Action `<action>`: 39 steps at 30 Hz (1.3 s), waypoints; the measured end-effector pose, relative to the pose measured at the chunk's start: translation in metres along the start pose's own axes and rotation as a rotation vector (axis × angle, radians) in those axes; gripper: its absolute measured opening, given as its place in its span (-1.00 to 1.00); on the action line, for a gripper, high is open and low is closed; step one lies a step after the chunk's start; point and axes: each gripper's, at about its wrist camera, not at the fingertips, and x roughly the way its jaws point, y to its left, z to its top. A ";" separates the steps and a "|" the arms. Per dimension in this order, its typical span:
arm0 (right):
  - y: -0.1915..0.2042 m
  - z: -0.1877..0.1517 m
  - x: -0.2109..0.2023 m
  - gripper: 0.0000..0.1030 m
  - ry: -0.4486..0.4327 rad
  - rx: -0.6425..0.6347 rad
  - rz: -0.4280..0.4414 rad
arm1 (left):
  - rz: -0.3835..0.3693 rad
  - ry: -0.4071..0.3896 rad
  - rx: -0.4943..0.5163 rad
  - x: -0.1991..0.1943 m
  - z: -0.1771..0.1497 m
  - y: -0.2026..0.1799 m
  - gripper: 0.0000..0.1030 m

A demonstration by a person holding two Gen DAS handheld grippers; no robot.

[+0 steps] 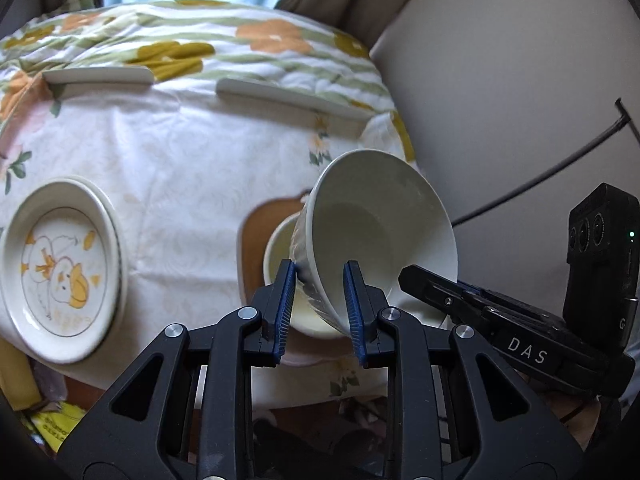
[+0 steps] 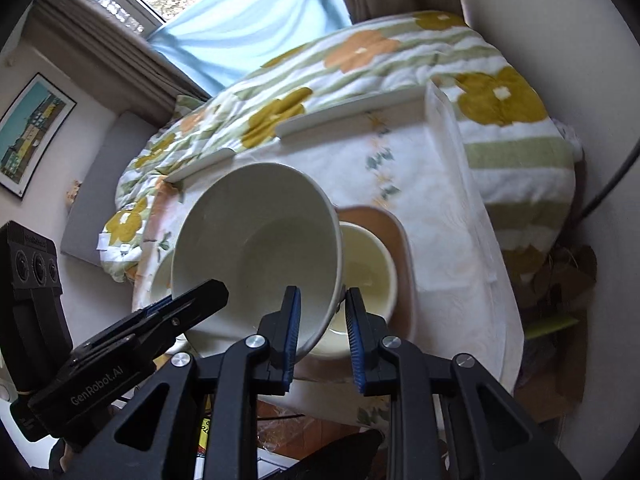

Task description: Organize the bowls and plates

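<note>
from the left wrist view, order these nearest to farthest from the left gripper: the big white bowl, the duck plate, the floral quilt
1. Big white bowl: its rim sits between the pads of the left gripper, tilted, over the smaller bowl on the tan tray.
2. Duck plate: off to the left on the white tablecloth.
3. Floral quilt: at the back, beyond the table's far edge.
</note>
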 end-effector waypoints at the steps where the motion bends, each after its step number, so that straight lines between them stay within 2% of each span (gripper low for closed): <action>1: -0.004 -0.002 0.003 -0.60 0.006 0.008 -0.008 | 0.010 0.030 0.011 0.008 -0.001 -0.002 -0.58; 5: -0.016 -0.009 0.014 -0.60 0.002 0.039 -0.012 | 0.039 0.089 0.052 0.026 -0.004 -0.002 -0.58; 15: -0.018 -0.015 0.031 -0.60 -0.004 0.003 -0.070 | 0.129 0.130 0.142 0.049 -0.005 -0.005 -0.58; 31: -0.015 -0.019 0.036 -0.60 -0.026 -0.068 -0.106 | 0.255 0.099 0.266 0.062 -0.007 -0.016 -0.58; 39: -0.016 -0.019 0.035 -0.60 -0.025 -0.089 -0.096 | 0.256 0.068 0.268 0.060 -0.012 -0.014 -0.58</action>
